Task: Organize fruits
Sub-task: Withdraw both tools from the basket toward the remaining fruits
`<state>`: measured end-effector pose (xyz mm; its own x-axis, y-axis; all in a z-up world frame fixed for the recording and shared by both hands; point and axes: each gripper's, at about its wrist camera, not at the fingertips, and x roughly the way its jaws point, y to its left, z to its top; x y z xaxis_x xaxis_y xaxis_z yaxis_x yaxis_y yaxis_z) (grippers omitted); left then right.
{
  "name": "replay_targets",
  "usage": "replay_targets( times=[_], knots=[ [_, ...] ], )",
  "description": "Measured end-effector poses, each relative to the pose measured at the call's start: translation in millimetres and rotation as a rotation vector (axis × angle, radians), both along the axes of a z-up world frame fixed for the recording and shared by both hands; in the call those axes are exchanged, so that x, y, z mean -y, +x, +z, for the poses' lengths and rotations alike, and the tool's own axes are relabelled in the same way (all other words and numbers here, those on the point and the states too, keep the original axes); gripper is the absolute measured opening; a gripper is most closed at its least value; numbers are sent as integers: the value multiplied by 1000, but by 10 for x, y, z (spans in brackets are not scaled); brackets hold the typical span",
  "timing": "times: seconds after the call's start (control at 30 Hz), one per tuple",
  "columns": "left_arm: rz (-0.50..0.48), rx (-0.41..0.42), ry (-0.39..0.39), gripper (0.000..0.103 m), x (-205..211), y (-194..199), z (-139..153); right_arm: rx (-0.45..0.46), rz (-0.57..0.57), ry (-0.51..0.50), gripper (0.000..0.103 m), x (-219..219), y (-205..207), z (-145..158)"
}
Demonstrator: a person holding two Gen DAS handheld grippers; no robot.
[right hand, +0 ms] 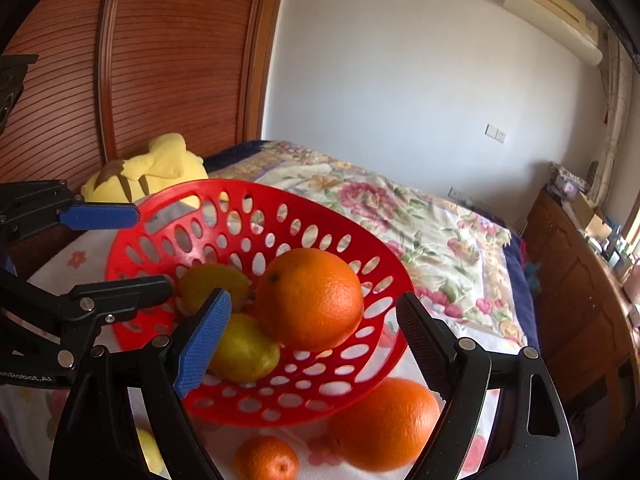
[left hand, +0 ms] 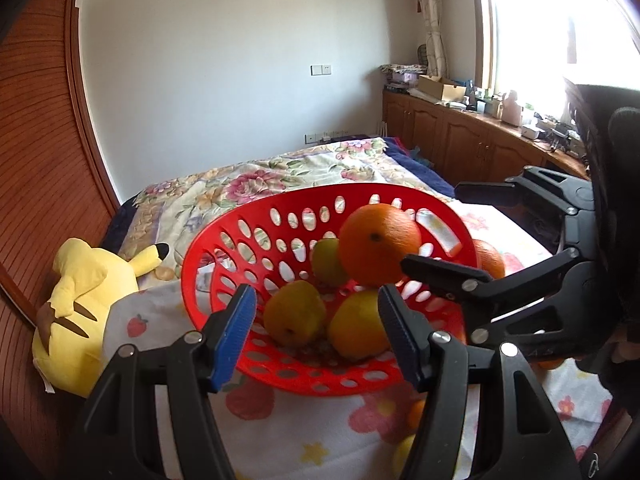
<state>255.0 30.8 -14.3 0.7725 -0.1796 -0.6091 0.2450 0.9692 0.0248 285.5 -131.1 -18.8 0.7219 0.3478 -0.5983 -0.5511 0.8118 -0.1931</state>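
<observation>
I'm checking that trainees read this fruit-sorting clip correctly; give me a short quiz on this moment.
1. True or false: the right tongs are clamped on the big orange in the red basket.
2. In the right wrist view, how many orange-coloured fruits lie outside the basket? A) none B) two C) four
3. What yellow non-fruit thing lies beyond the basket, by the wooden panel?

Key:
1. False: the tongs are open, and the orange rests on the other fruit.
2. B: a second large orange and a small tangerine.
3. A plush toy.
</observation>
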Motion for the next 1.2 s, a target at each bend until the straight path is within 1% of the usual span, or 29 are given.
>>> replay_targets(
  times=[0.17, 0.3, 0.4, 0.5, 0.93, 1.07, 1.2],
  knots=[
    [24, 15, 1, 65, 36, -139, 64, -5, -8, 20, 87, 46, -145, -1],
    [37, 3, -9, 66, 45, -192, 77, -54, -49, 59, 89, 99, -198, -34],
    [45, -1, 4, 66, 74, -252, 50, -52, -88, 74, 89, 133, -240, -23],
    [45, -9, -12, 67, 84, -311, 29, -51, -118, 90, 89, 162, -272, -11],
    [34, -22, -35, 68, 128, -537, -48, -57, -116, 132, 89, 320, -457, 0],
    [44, -20, -26, 68, 126, -643, -110, -55, -122, 147, 89, 457, -543, 0],
    [60, -17, -31, 68, 100, -783, -201, -58, -137, 169, 89, 685, -699, -66]
  ],
)
